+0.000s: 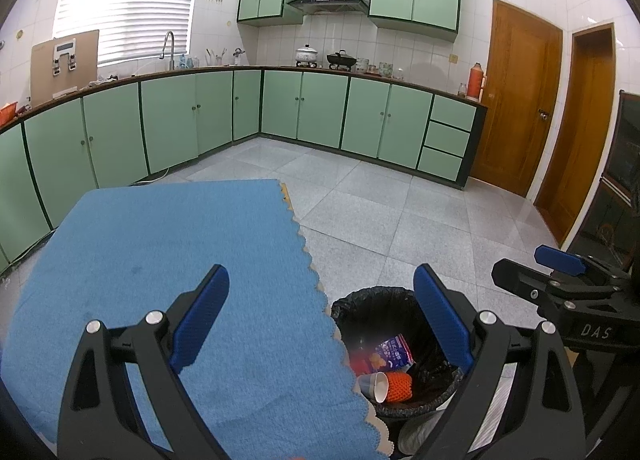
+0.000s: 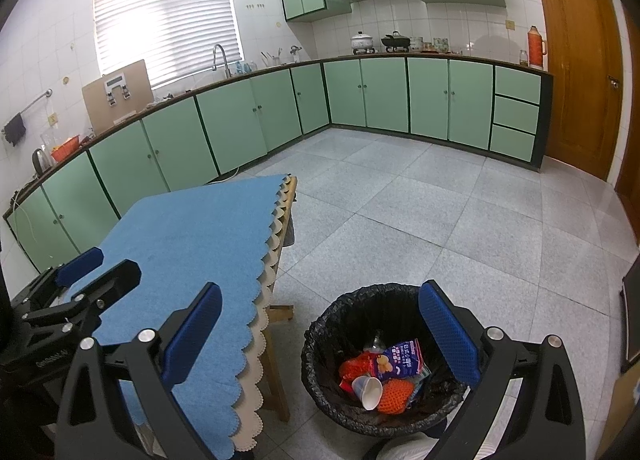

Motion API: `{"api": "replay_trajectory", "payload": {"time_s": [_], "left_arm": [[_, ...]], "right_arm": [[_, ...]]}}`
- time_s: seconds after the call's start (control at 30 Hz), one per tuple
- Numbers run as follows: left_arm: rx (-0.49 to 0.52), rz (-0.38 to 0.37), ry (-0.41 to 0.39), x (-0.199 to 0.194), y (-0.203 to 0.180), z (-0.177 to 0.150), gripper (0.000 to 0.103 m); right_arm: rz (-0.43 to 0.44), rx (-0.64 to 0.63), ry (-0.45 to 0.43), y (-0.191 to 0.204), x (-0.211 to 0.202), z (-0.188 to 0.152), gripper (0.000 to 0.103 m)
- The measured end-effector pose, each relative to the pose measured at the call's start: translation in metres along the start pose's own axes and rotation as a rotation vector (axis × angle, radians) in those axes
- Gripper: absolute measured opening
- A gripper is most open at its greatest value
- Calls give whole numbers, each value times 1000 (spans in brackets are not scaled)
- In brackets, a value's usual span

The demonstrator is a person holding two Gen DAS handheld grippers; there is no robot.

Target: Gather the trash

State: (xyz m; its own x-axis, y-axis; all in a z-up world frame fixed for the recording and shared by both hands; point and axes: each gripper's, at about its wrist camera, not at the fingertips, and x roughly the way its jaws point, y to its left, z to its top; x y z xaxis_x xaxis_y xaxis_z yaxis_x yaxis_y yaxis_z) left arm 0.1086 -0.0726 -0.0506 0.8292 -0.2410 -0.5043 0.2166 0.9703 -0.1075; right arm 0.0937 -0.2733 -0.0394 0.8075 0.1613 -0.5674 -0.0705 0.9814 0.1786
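The left hand-held gripper (image 1: 320,316) hangs with its blue, dimpled pads spread wide and nothing between them, over the right edge of the bench (image 1: 160,260) and the bin beside it. The right hand-held gripper (image 2: 320,334) is just as wide apart and empty, above the bin (image 2: 320,324). Each gripper's base is cut off by the lower edge of its own view, and in the other's view each appears only as a black frame with one blue pad at the side.

The trash lies inside the bin, on the floor just beside the bench's right edge: a white paper cup (image 2: 369,391) on its side, an orange foam net (image 2: 394,396), a purple-and-white printed snack wrapper (image 2: 400,360) and a red crinkled wrapper (image 2: 352,369). Something clear sits behind them, hard to make out. In the left wrist view the bench edge hides part of the bin.

The bin is round, lined with a glossy black bag. The bench carries a blue felt-like cloth with a scalloped edge over a beige layer, on wooden legs (image 2: 278,372)
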Motion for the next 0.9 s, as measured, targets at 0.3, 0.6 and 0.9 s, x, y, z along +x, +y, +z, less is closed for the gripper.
{"api": "replay_trajectory", "payload": {"time_s": [0.3,0.6,0.9], "left_arm": [[-8,4,8,0,1,-2,90],[-1,4,11,-1,-2,2,90],[7,-4,24,1,-8,3,90]], "right_arm": [[-4,6,9,-2,3,-3,97],[-6,11,18,-6,5,-4,97],[-6,11,20,-6,6,-5,97]]}}
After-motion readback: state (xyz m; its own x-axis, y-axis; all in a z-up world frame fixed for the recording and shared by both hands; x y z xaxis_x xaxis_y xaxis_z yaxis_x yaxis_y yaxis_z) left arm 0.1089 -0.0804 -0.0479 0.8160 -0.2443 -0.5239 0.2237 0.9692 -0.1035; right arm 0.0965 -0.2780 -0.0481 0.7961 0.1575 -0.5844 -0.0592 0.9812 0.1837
